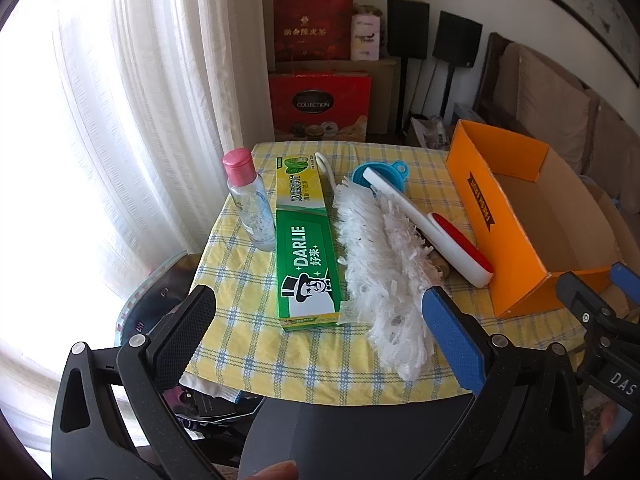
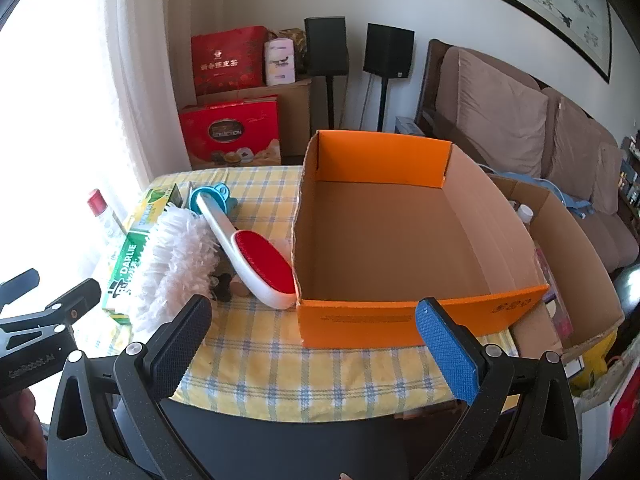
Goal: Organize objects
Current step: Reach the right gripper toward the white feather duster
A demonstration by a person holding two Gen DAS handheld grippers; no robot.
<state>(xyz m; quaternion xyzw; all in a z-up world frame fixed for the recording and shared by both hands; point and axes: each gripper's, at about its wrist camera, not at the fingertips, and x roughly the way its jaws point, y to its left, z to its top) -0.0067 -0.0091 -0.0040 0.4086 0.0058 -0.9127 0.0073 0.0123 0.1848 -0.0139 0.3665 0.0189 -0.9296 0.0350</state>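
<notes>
both grippers, left gripper (image 1: 320, 312) and right gripper (image 2: 314, 320), spread wide, holding nothing. toothpaste box (image 1: 306, 244), duster (image 1: 380, 264), lint brush (image 1: 440, 236), bottle (image 1: 250, 200) lie on checked tablecloth (image 1: 280, 352), left of orange box (image 2: 400, 240).

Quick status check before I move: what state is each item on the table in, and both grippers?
Orange box: open-topped, empty.
Bottle: upright, pink cap on.
Toothpaste box: lying flat, closed.
Duster: lying flat beside the toothpaste box.
Lint brush: lying red side up, against the orange box.
Funnel: partly under the lint brush's handle.
Left gripper: open, empty.
Right gripper: open, empty.
</notes>
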